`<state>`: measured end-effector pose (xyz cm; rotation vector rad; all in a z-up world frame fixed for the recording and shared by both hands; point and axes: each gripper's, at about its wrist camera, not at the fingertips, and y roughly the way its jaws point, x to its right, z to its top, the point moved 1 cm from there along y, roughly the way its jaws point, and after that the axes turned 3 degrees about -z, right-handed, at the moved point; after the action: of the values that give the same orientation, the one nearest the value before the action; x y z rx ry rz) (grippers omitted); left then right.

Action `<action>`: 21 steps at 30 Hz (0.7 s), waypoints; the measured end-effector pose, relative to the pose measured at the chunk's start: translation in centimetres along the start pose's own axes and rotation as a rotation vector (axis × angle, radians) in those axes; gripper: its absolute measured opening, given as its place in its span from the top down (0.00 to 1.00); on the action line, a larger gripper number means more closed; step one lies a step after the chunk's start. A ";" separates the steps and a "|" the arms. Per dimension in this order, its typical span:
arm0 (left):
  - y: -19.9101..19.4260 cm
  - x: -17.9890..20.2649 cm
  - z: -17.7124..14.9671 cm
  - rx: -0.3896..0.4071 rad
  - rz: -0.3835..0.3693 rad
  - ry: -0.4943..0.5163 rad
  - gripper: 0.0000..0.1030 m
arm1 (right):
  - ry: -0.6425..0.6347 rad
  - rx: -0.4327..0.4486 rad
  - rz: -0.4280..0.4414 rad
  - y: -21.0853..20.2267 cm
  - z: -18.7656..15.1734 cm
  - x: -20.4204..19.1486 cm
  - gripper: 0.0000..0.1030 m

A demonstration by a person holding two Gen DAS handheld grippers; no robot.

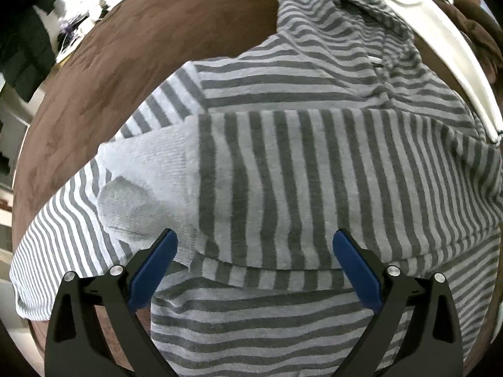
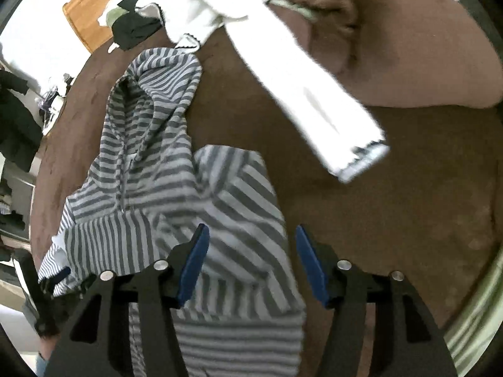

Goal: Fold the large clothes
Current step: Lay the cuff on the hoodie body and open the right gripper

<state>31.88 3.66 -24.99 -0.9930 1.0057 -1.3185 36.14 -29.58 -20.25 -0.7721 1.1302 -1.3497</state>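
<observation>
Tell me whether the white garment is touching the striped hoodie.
Touching. In the right wrist view the white garment's scalloped hem lies over the top edge of the striped hoodie's hood, with no brown bedcover showing between them.

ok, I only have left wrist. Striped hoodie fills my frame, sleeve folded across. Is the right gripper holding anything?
Observer: No. The right gripper is open above the hoodie's right edge.
Operator: What's right of the hoodie?
Observer: Bare brown blanket, nothing on it there.
Operator: The white thing up top, where does it end?
Observer: The white garment's sleeve runs diagonally to a dark-trimmed cuff, lying clear of the hoodie.
</observation>
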 end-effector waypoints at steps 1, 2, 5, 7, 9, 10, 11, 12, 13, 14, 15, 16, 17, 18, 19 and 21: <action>0.1 0.0 0.0 -0.002 -0.002 0.003 0.06 | 0.007 -0.017 0.015 1.1 0.5 -0.4 0.48; 0.2 0.1 -0.2 -0.007 -0.004 0.006 0.06 | 0.009 -0.028 0.021 1.7 0.8 -0.9 0.48; 0.7 0.0 -0.4 -0.017 -0.005 0.004 0.06 | 0.008 -0.043 0.018 3.3 1.6 -2.2 0.52; 0.8 0.1 -0.6 -0.013 -0.005 0.005 0.06 | -0.013 -0.052 -0.004 4.0 1.6 -3.2 0.52; 1.0 0.0 -0.6 -0.012 -0.005 0.006 0.06 | -0.047 -0.068 -0.039 4.9 1.4 -4.0 0.52; 1.0 0.0 -0.6 -0.013 -0.005 0.006 0.06 | -0.061 -0.088 -0.059 5.6 1.3 -4.4 0.56; 1.2 0.0 -0.6 -0.015 -0.006 0.007 0.06 | -0.071 -0.098 -0.067 6.2 1.2 -4.4 0.60; 1.2 0.0 -0.6 -0.015 -0.007 0.007 0.06 | -0.082 -0.105 -0.082 6.6 1.0 -4.5 0.67; 1.3 -0.1 -0.5 -0.015 -0.008 0.005 0.06 | -0.090 -0.101 -0.096 6.8 0.9 -4.5 0.78; 1.3 -0.2 -0.4 -0.016 -0.010 0.003 0.06 | -0.096 -0.100 -0.103 6.9 0.8 -4.4 0.82; 1.4 -0.2 -0.4 -0.015 -0.012 0.001 0.06 | -0.087 -0.099 -0.097 6.8 0.8 -4.2 0.85; 1.4 -0.3 -0.4 -0.013 -0.013 -0.001 0.06 | -0.071 -0.094 -0.087 6.6 0.9 -3.9 0.88; 1.5 -0.4 -0.3 -0.012 -0.012 -0.002 0.06 | -0.056 -0.087 -0.077 6.4 0.9 -3.6 0.88; 1.5 -0.3 -0.3 -0.010 -0.011 -0.003 0.06 | -0.044 -0.077 -0.071 6.0 1.0 -3.3 0.90; 1.5 -0.3 -0.3 -0.009 -0.010 -0.004 0.06 | -0.035 -0.065 -0.068 5.7 1.1 -3.1 0.94; 1.5 -0.3 -0.3 -0.009 -0.008 -0.006 0.06 | -0.026 -0.023 -0.097 4.4 1.5 -2.6 0.94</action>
<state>32.01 3.95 -26.52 -1.0081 1.0045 -1.3185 39.35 -26.79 -23.45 -0.8680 1.1015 -1.4054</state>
